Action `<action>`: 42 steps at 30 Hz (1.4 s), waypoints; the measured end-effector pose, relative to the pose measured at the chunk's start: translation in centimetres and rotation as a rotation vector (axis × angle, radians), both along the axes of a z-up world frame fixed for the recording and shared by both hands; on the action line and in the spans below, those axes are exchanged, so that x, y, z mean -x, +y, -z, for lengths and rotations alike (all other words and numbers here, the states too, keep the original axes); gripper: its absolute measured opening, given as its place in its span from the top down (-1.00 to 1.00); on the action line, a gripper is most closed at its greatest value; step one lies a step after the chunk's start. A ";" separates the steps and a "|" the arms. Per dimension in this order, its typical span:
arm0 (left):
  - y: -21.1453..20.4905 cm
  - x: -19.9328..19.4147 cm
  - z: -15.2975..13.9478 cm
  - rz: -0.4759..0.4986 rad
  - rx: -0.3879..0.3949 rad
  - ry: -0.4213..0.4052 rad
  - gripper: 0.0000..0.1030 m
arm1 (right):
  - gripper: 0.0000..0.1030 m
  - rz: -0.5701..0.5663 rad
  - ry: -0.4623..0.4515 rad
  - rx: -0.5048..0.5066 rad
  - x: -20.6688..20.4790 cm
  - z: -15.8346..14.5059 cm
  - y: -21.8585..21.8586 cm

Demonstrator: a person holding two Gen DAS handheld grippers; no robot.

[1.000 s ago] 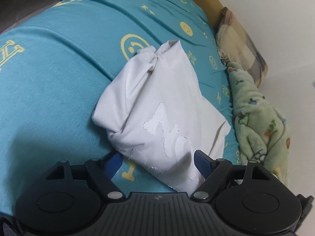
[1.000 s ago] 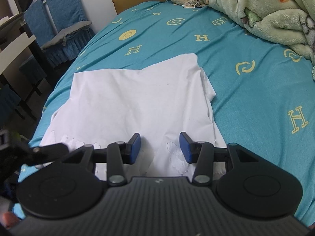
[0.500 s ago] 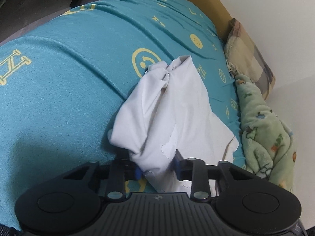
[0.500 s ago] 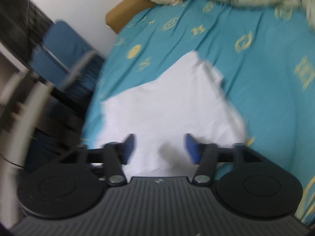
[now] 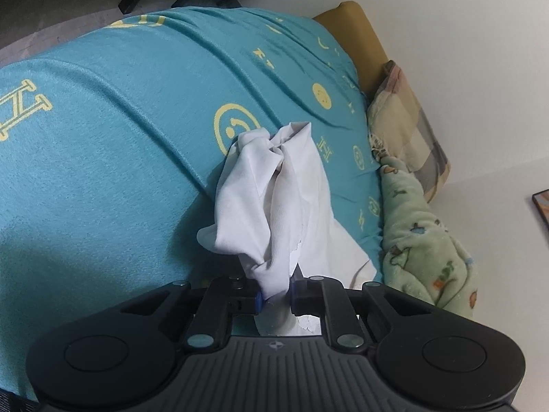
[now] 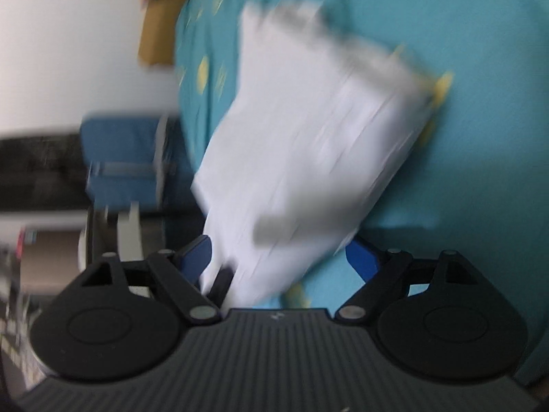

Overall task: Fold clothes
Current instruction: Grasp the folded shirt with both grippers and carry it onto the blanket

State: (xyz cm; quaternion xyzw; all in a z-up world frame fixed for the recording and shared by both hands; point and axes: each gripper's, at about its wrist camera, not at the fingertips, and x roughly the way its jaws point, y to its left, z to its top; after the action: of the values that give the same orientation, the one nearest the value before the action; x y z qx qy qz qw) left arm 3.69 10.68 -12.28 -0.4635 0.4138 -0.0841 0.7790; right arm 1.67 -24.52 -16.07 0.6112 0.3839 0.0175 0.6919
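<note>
A white garment (image 5: 274, 199) lies bunched on the teal bed sheet (image 5: 120, 154), drawn up into a narrow ridge. My left gripper (image 5: 276, 295) has its jaws closing, and the blue pads pinch the garment's near end. In the right wrist view, tilted and blurred by motion, the garment (image 6: 308, 120) spreads as a flat white panel over the sheet (image 6: 480, 68). My right gripper (image 6: 278, 254) has its jaws opening wide. The cloth's near edge lies between them, and the pads stand apart from it.
A green fleece blanket (image 5: 425, 240) and a plaid pillow (image 5: 408, 120) lie along the wall side of the bed, under an ochre headboard (image 5: 357, 37). A blue chair (image 6: 120, 161) stands off the bed's edge. Dark floor (image 5: 51, 0) shows beyond the far edge.
The left jaws have shut on the garment's near end and gathered it into a bunch. The right gripper has rolled sharply, dropped and spread its jaws wider.
</note>
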 end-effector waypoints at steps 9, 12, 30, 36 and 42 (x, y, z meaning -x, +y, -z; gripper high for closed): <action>0.7 1.1 -1.3 0.018 0.022 -0.034 0.74 | 0.56 0.144 -0.012 0.016 1.7 0.2 -1.8; 0.9 2.2 -3.1 0.046 0.041 -0.052 0.74 | 0.60 0.145 -0.080 0.068 3.0 -2.1 -1.5; -19.1 0.8 -16.9 0.422 0.054 -0.111 0.73 | 0.62 0.278 -0.326 0.225 14.0 -16.0 -17.2; -34.3 -5.0 -22.1 0.562 0.028 -0.167 0.74 | 0.62 0.355 -0.334 0.318 12.3 -20.6 -29.6; -47.6 -9.6 -29.6 0.661 0.136 -0.377 0.73 | 0.62 0.437 -0.495 0.462 11.1 -30.1 -40.3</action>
State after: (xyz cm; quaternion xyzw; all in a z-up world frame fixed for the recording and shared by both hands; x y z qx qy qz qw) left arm 13.33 -36.91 17.34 -0.3322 0.3838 -0.4417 0.7398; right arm -9.39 -64.85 14.00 0.4844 0.0603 -0.0702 0.8700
